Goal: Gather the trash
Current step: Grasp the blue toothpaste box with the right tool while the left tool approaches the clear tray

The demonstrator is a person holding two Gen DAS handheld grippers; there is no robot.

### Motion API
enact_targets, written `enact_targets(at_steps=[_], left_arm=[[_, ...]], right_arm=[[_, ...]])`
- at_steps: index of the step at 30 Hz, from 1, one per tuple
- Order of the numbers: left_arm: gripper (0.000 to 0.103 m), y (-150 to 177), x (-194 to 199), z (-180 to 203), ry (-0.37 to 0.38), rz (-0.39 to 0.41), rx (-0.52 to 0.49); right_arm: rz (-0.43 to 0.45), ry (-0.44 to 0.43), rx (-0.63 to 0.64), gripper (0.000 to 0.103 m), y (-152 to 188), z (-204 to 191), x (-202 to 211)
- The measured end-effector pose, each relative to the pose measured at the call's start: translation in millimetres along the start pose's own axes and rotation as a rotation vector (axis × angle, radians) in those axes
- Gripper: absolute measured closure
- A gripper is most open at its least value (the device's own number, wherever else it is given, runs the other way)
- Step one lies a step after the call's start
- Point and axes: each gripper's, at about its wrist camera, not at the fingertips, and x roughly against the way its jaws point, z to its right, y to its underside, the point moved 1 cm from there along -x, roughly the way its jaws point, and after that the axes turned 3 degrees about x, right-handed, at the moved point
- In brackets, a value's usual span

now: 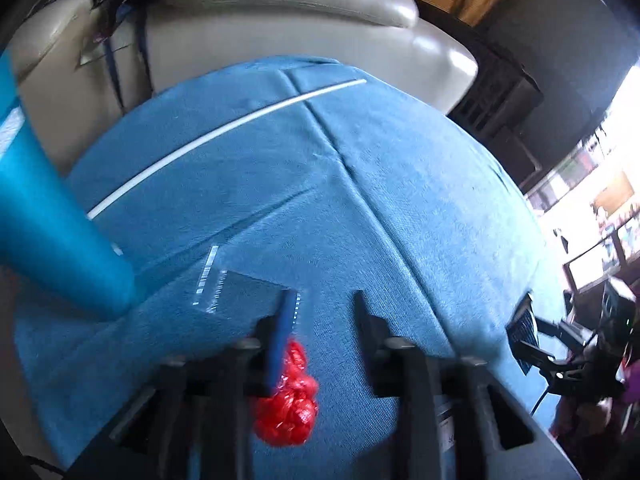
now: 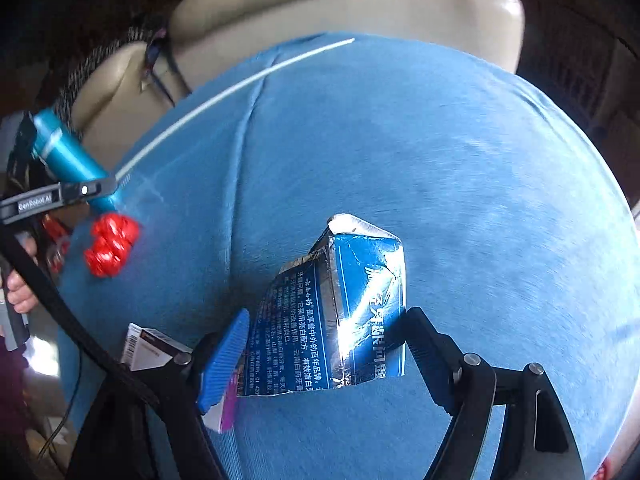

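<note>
Trash on the blue cloth

Blue woven cloth, creased in long folds, covers the desk, and I use it as my landmark. Beyond its far edge stands one cream leather sofa, smooth and glossy.

My right gripper has its two fingers closed on one crushed blue carton, a shiny foil-faced box printed with white text, its top flap torn open and its sides dented. The ribbed blue pad presses its left face and the black finger its right, so the jaws stand wide around the box, which is tilted above the cloth near its front middle.

My left gripper is partly open. One crumpled red plastic wrapper, glossy and knotted into lumps, sits between its fingers against the left blue pad; the right finger stands apart from it, and I cannot tell whether the wrapper clings to the pad or lies on the cloth.

One thin white stick lies straight across the far left part of the cloth. One smooth teal tube slants over the left edge. One small white box with a barcode lies at the front left corner.
</note>
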Motion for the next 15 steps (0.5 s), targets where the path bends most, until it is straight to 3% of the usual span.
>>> enact_targets(at_steps=[2, 7, 11, 15], left_arm=[[0.036, -4, 8, -7, -0.012, 0.029, 0.038], [0.036, -7, 10, -19, -0.029, 0.021, 0.153], [0.034, -10, -6, -16, -0.064, -0.020, 0.187], [0.033, -14, -20, -16, -0.131, -0.052, 0.246]], right_arm=[[0.021, -0.020, -0.038, 0.022, 0, 15, 11], [0.047, -0.055, -0.064, 0.022, 18, 29, 21], [0.044, -0.086, -0.081, 0.022, 34, 32, 17], [0.038, -0.111, -0.095, 0.022, 47, 32, 11]])
